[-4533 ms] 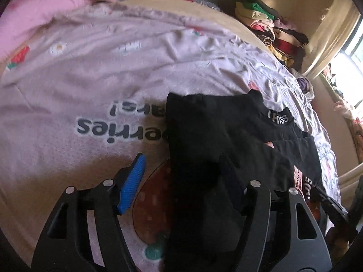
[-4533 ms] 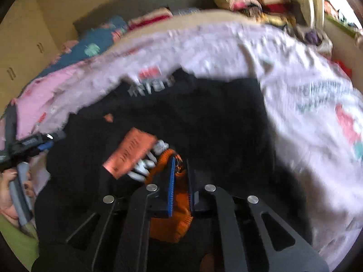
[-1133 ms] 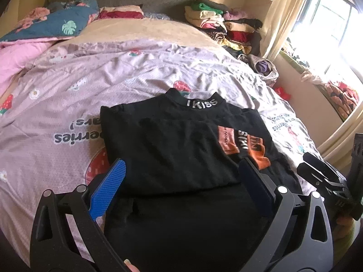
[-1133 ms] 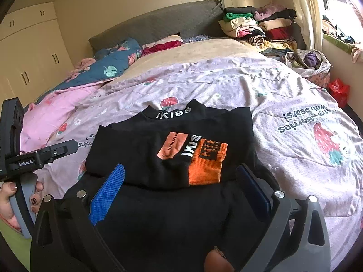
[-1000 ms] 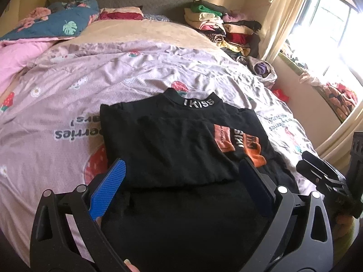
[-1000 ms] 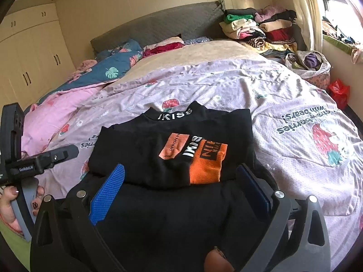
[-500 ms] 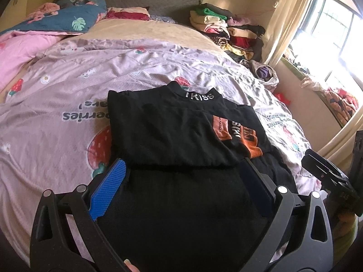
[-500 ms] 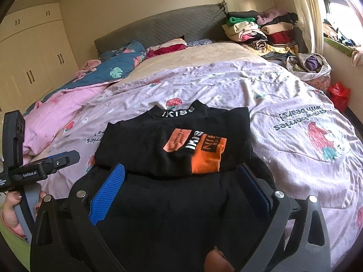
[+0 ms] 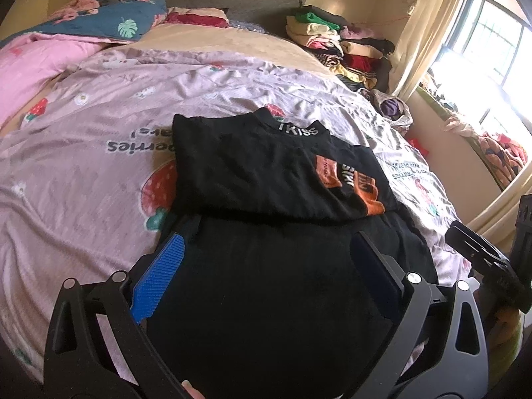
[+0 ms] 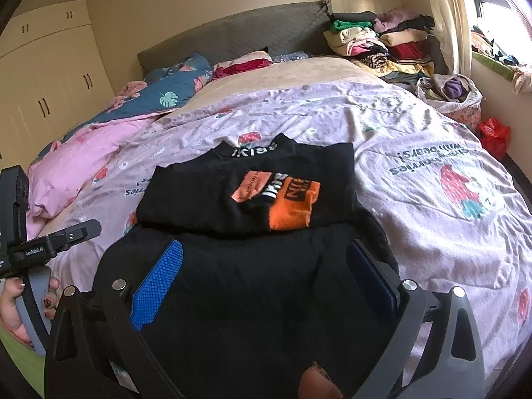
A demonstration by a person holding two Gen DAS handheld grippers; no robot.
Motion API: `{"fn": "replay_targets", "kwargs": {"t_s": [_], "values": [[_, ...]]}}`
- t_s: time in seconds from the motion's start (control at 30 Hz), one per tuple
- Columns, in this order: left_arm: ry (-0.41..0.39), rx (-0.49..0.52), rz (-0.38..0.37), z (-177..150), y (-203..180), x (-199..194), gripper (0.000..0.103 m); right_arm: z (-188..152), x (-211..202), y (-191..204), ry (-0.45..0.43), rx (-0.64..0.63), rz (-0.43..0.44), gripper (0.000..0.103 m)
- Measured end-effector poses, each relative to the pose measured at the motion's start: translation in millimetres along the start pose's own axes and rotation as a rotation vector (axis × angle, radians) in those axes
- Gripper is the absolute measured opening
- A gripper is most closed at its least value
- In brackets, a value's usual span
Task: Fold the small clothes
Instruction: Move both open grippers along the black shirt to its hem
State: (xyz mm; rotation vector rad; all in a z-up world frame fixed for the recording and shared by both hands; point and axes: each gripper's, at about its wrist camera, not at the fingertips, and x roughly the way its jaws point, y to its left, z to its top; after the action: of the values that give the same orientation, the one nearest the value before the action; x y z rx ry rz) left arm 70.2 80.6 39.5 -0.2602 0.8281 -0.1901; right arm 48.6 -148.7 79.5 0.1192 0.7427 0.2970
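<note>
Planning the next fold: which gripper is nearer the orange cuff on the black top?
Right. The right gripper hangs just short of the orange cuff, almost in line with it; the left gripper sits further left, toward the black top's plain side.

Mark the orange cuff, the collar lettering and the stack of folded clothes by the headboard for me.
orange cuff (image 10: 290, 212): right wrist view, middle of the orange knit.
collar lettering (image 9: 298, 128): left wrist view, on the white letters.
stack of folded clothes (image 10: 372, 41): right wrist view, mid-stack.
</note>
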Motion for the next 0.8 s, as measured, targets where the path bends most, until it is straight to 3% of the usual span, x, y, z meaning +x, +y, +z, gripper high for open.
{"fn": "replay_targets", "kwargs": {"t_s": [0.53,0.8], "values": [[0.067,-0.034,0.103,-45,39,-15,0.093,-33,-17,-23,0.045,-0.008,-0.048,0.098],[0.089,-0.026,0.116,-64,49,-26,0.093,-38,-21,-25,0.046,-0.016,-0.059,0.098]]}}
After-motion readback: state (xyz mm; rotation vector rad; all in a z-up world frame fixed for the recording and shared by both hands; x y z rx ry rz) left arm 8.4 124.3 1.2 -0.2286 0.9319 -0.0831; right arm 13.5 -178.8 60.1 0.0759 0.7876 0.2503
